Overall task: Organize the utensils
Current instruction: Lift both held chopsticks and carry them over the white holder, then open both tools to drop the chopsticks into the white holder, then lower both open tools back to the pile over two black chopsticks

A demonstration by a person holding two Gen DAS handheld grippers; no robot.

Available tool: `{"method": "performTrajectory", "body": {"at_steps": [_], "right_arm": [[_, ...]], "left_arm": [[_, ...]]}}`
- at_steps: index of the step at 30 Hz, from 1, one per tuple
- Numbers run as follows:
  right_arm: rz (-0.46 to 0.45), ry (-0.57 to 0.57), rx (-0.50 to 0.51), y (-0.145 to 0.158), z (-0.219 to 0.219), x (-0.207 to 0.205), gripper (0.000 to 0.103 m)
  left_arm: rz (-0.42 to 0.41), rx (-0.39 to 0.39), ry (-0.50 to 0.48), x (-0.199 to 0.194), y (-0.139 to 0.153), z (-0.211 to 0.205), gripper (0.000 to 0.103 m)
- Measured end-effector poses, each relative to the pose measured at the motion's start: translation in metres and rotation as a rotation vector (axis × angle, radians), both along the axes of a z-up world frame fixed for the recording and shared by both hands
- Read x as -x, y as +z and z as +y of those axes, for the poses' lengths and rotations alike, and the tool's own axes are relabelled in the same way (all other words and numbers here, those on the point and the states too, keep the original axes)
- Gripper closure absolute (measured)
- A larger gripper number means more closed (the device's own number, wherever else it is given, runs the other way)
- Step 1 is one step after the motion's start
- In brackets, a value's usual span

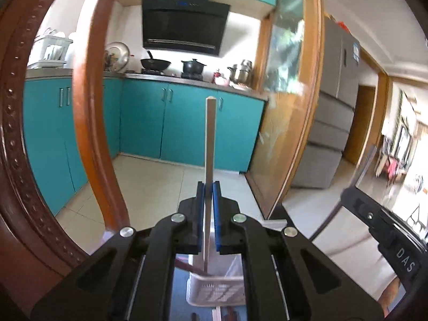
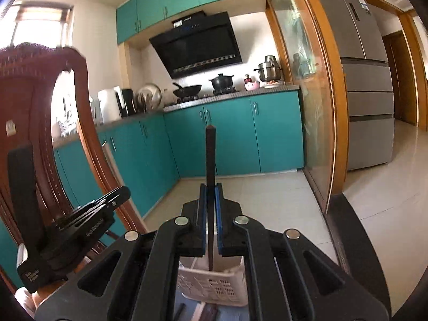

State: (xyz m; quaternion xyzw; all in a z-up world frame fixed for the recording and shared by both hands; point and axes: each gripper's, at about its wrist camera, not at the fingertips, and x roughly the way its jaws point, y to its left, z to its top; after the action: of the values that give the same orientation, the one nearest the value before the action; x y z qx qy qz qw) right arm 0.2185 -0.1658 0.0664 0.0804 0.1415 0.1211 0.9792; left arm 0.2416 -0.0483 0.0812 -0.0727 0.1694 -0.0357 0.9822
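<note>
My left gripper is shut on a silver chopstick, held upright, its lower end above a white perforated basket. My right gripper is shut on a dark chopstick, also upright, its lower tip at the rim of the same basket. The right gripper shows at the right edge of the left wrist view. The left gripper shows at the left in the right wrist view.
A carved wooden chair back stands close on the left, and it also shows in the right wrist view. More utensils lie on a blue surface below the basket. Teal kitchen cabinets, a glass door and a fridge are beyond.
</note>
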Motion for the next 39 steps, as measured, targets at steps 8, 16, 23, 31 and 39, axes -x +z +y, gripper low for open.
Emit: {"method": "performTrajectory", "body": {"at_steps": [8,16,23,31,39], "right_arm": [[-0.057,-0.011,0.026,0.006,-0.006,0.028,0.071],[-0.232,0.064,0.035,0.007,-0.014,0.097,0.063],[0.137,0.195,0.149,-0.076,0.015,0.084,0.063],[0.619,0.142,0.239,-0.173,0.05,0.019,0.063],[0.666,0.149,0.196,-0.19,0.071,0.01,0.065]], "left_arm": [[0.019,0.019,-0.011,0.022,-0.008,0.004,0.096],[-0.022,0.014,0.012,0.07,-0.015,0.016,0.078],[0.125,-0.032,0.17,0.111,-0.065,0.04,0.071],[0.335,-0.047,0.158,0.11,-0.099,0.047,0.056],[0.386,-0.11,0.14,0.116,-0.117,0.047,0.05]]}}
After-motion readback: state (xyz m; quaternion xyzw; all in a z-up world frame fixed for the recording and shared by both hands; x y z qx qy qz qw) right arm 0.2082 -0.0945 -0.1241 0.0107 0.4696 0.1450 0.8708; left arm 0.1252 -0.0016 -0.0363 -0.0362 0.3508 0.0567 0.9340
